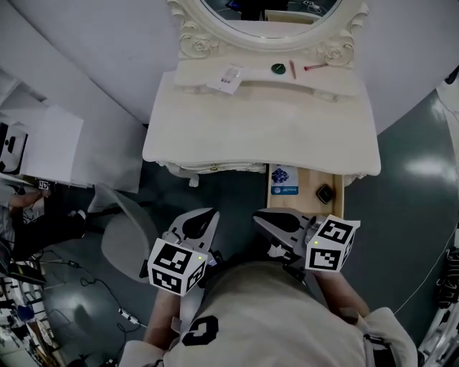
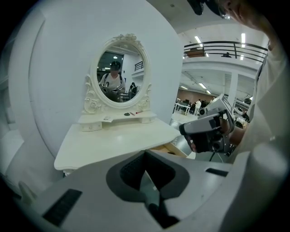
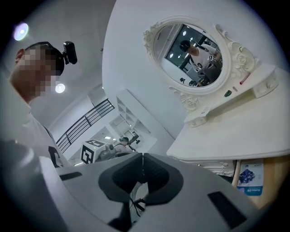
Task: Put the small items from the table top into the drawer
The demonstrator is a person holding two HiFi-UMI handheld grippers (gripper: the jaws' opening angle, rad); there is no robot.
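Your left gripper (image 1: 208,213) and right gripper (image 1: 264,215) hung off the surface's (image 1: 265,129) front edge, fingers pressed together, empty. The small items (image 1: 278,69) lay along its back edge, and the drawer (image 1: 307,188) stood open at its front right corner.

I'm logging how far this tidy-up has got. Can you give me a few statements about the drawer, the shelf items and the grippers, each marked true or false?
1. The drawer stands open. True.
2. The drawer holds nothing. False: a blue packet and a small black item lie in it.
3. A green round item lies on the shelf below the mirror. True.
4. The right gripper carries a red stick. False: its jaws are shut on nothing, and the red stick lies on the shelf.
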